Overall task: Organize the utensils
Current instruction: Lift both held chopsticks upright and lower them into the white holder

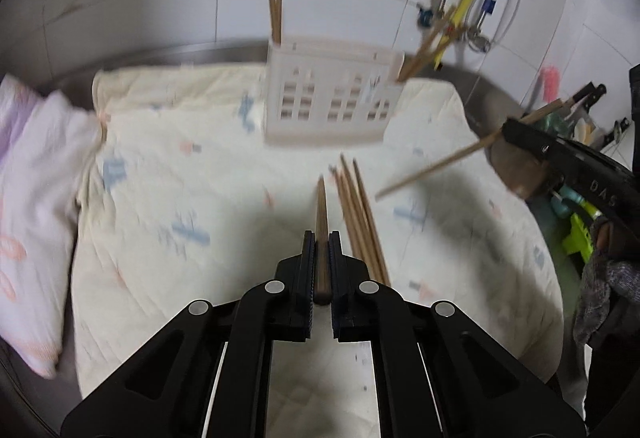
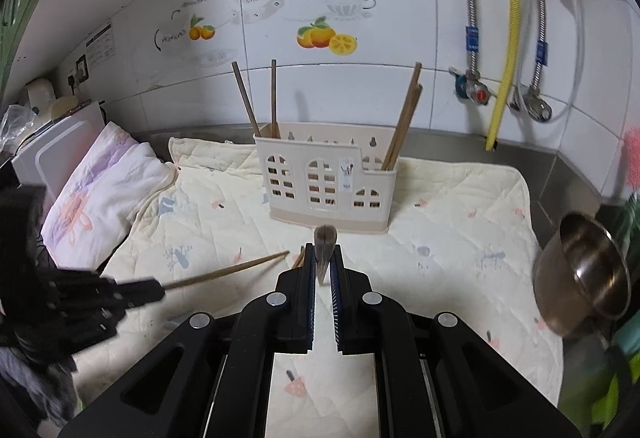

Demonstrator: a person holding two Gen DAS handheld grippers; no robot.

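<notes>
Wooden chopsticks stand in both end compartments of the cream holder (image 2: 326,177) on the quilted mat (image 1: 180,197), while a loose bundle (image 1: 360,222) lies beside the left gripper (image 1: 322,238), so sorting looks partly done. Each gripper is clamped on 1 chopstick: the left gripper's (image 1: 321,205) points toward the holder, the right gripper (image 2: 323,258) pinches its own (image 2: 324,238).

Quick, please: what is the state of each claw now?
Left claw: closed, holding one chopstick.
Right claw: closed, holding another chopstick.
</notes>
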